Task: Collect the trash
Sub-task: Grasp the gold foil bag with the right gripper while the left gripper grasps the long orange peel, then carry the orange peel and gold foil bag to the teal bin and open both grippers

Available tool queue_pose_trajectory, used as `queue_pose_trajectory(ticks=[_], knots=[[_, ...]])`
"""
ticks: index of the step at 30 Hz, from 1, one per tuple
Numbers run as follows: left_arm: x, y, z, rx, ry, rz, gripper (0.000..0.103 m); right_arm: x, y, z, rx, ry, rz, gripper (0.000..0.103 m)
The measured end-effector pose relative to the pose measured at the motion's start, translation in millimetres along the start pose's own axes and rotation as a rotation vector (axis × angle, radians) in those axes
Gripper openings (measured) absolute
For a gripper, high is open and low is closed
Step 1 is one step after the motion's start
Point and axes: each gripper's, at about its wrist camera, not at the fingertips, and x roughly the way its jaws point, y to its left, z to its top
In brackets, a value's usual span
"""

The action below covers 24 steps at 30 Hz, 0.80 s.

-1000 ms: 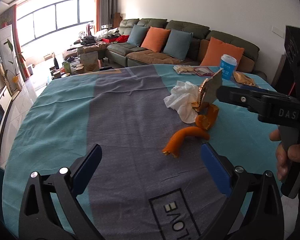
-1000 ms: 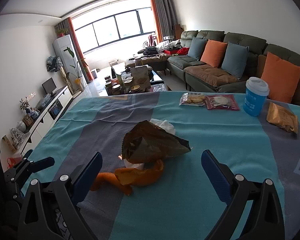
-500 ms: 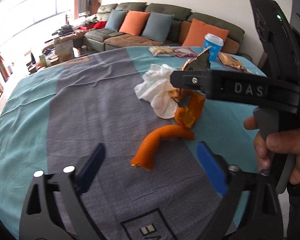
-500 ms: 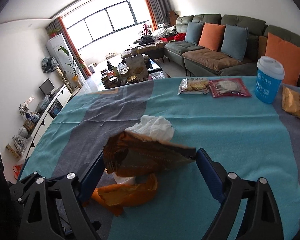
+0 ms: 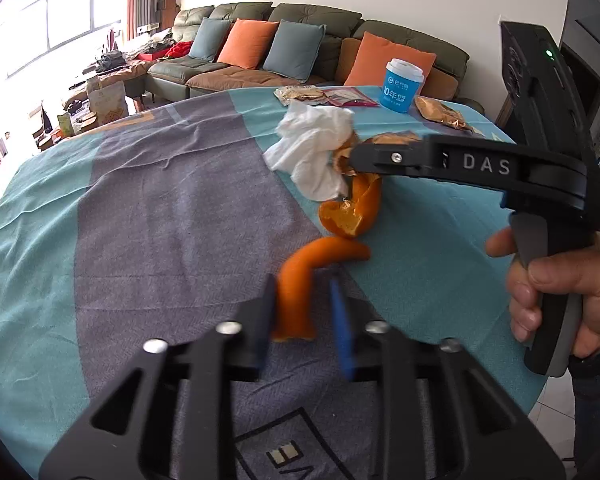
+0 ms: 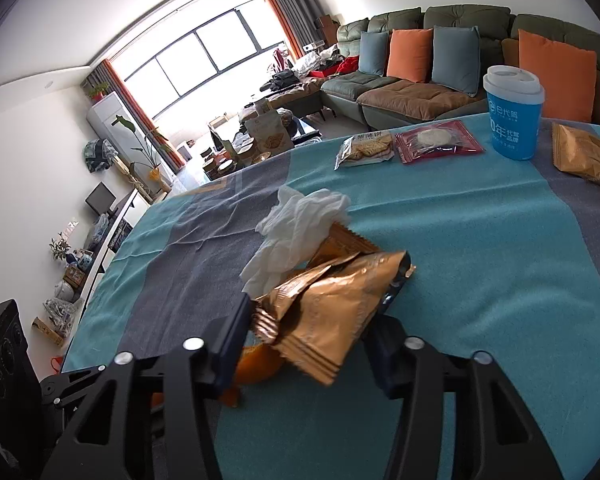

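Observation:
A long curved orange peel (image 5: 300, 280) lies on the teal and grey tablecloth (image 5: 160, 208). My left gripper (image 5: 302, 320) has closed around its near end, blue pads on both sides of it. A second orange peel (image 5: 352, 212) lies just beyond, beside a crumpled white tissue (image 5: 312, 148). My right gripper (image 6: 308, 336) is shut on a torn gold snack wrapper (image 6: 332, 308), next to the tissue (image 6: 296, 232). An orange peel (image 6: 256, 364) shows under the wrapper.
At the table's far side stand a blue paper cup (image 6: 514, 116), a cracker packet (image 6: 366, 148), a red packet (image 6: 436, 140) and a gold snack bag (image 6: 584, 156). A sofa with cushions (image 5: 292, 48) is behind. The table edge drops off on the right (image 5: 540, 380).
My left gripper moved forward and closed from wide open onto the long orange peel. My right gripper moved in and closed on the gold wrapper.

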Motion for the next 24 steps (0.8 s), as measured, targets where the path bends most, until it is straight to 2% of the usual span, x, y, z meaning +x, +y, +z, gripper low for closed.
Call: queue_pose_trajectory(ticks=[2, 11, 24], knots=[[-1.5, 1.4, -1.3, -0.009, -0.003, -0.008, 0.016, -4.1, 0.9, -1.5, -0.011, -0.005, -0.005, 0.042], [-16.9, 4.2, -9.4, -0.038, -0.045, -0.028, 0.013, -25.9, 12.8, -5.5, -0.084, -0.034, -0.045, 0.039], [-69.5, 29.0, -22.1, -0.12, -0.145, -0.023, 0.013, -64.6, 39.1, -3.2, -0.174, -0.095, -0.05, 0.036]])
